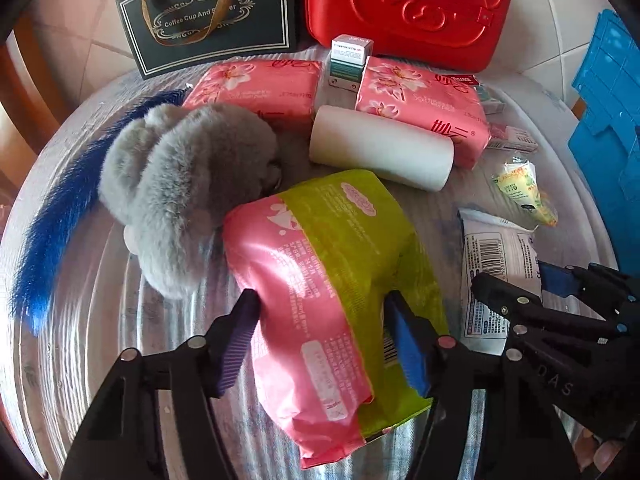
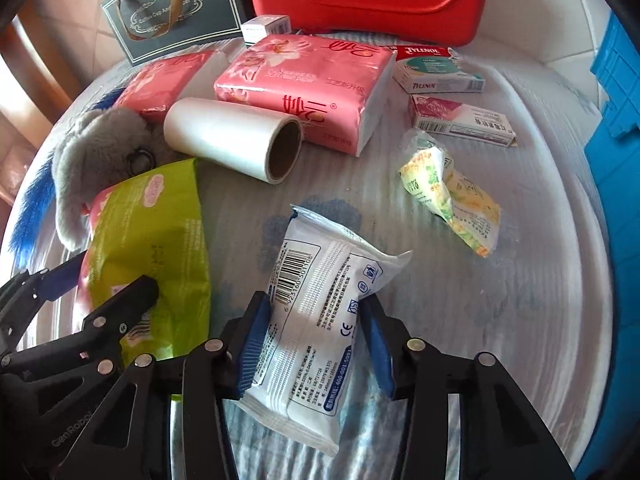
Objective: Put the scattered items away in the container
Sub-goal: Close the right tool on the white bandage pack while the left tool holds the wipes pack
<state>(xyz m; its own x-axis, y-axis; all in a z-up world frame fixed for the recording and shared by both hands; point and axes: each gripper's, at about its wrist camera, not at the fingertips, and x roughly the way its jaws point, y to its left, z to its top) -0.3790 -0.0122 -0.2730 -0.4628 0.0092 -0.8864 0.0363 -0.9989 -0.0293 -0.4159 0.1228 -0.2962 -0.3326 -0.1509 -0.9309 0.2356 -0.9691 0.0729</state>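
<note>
My left gripper (image 1: pixel 326 336) has its pads on both sides of a pink and green soft pack (image 1: pixel 328 288), which lies on the round table. The same pack shows at the left of the right wrist view (image 2: pixel 148 240). My right gripper (image 2: pixel 312 344) has its pads on both sides of a white barcoded mask pack (image 2: pixel 316 312), also seen in the left wrist view (image 1: pixel 496 268). A blue crate (image 1: pixel 612 128) stands at the right edge, also in the right wrist view (image 2: pixel 616 152).
On the table lie a grey plush toy (image 1: pixel 180 188) with a blue tail, a white roll (image 2: pixel 232 136), two pink tissue packs (image 2: pixel 304 92), medicine boxes (image 2: pixel 436 72), and a yellow sachet (image 2: pixel 452 192). A red case (image 1: pixel 404 8) and a black gift bag (image 1: pixel 208 16) stand behind.
</note>
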